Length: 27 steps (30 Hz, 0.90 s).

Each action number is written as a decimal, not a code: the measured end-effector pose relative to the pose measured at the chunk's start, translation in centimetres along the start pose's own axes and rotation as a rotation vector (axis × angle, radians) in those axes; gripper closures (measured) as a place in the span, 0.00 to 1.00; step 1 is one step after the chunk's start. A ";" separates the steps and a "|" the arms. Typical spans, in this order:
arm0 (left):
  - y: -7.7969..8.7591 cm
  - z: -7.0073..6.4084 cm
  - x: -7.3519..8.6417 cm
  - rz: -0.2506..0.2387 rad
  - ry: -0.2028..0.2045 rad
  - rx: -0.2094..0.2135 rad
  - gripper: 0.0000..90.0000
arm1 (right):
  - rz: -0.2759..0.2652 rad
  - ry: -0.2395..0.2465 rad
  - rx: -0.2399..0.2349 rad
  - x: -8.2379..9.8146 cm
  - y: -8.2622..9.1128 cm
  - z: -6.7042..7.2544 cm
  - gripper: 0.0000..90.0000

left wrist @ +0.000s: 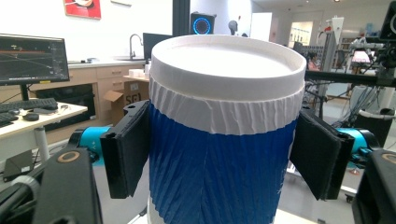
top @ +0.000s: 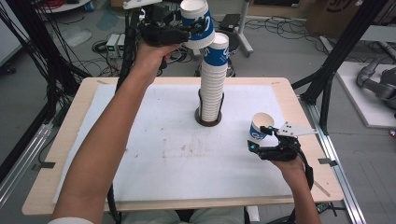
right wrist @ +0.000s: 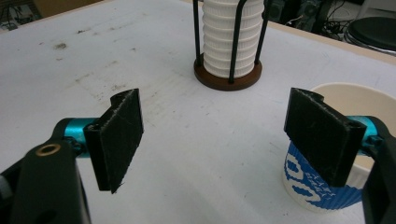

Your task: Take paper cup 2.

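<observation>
Lifting 1 upturned blue-and-white ribbed paper cup [top: 197, 23], clamped in the left gripper [top: 189, 33], off the tall nested cup stack [top: 214, 81]; next, setting it down beside the stack, right gripper [top: 259, 138] resting jaws-apart near an upright cup [top: 259, 126].

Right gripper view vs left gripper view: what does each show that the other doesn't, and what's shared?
Right gripper view alone: the white table top, the stack of cups in its wire holder, a single upright cup beside the right gripper, nothing between its open jaws. Left gripper view alone: an upside-down cup clamped in the left gripper, with a monitor and lab benches behind. Both: black jaw pads on teal mounts and blue-and-white ribbed paper cups.
</observation>
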State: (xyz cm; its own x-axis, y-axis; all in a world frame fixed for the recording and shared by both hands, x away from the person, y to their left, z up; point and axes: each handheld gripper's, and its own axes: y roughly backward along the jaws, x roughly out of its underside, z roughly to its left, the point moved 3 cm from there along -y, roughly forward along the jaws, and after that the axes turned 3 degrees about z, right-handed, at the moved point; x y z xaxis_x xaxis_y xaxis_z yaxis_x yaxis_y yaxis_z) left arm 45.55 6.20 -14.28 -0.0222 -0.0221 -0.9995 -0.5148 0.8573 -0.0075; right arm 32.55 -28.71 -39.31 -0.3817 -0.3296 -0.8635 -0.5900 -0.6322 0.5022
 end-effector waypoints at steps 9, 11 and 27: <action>3.4 -0.1 2.5 0.045 -0.030 0.008 0.30 | -0.010 0.005 -0.006 -0.1 -0.2 0.4 0.22; 4.1 -0.3 3.3 0.058 -0.038 0.014 0.30 | -0.008 0.002 -0.011 -0.2 -0.4 0.5 0.22; 8.4 -2.2 11.1 0.094 -0.041 0.081 0.29 | -0.010 0.016 -0.034 -0.4 -1.6 1.1 0.22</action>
State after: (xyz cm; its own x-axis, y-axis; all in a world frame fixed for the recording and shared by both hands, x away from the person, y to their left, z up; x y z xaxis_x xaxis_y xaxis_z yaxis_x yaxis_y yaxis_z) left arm 39.10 12.00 -25.41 -0.0308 0.0801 -0.9963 -0.4410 0.8934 0.0855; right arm 32.85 -26.80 -39.72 -0.3643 -0.3337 -0.8694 -0.5694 -0.6590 0.4915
